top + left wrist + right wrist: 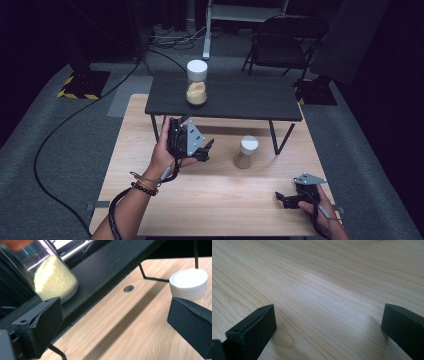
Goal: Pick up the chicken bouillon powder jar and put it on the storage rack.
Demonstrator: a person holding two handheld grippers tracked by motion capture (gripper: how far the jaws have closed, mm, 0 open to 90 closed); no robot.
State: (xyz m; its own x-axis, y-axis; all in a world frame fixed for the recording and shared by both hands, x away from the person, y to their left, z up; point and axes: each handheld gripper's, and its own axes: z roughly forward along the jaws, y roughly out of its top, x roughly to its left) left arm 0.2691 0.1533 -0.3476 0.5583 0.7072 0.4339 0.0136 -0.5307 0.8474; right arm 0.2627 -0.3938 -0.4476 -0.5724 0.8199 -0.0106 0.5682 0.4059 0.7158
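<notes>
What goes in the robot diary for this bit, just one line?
left gripper: open, raised, aimed toward small jar on wooden table | right gripper: open, low over table | big jar: upright on black shelf

White-lidded jar (246, 151) of tan grains, black shelf (225, 97), pale wood-grain table (210, 195)

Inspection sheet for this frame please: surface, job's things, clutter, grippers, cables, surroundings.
Surface: light wooden table, with a low black shelf on thin legs at its far end.
Job's things: white-lidded jar of yellowish grains on the wood; second jar on the shelf.
Clutter: nothing seen.
Grippers: left gripper raised, open, aimed at the jar on the wood, not touching; right gripper open, low over the near right of the table, holding nothing.
Cables: black cable across the floor.
Surroundings: grey carpet, folding chair, dark room.
</notes>
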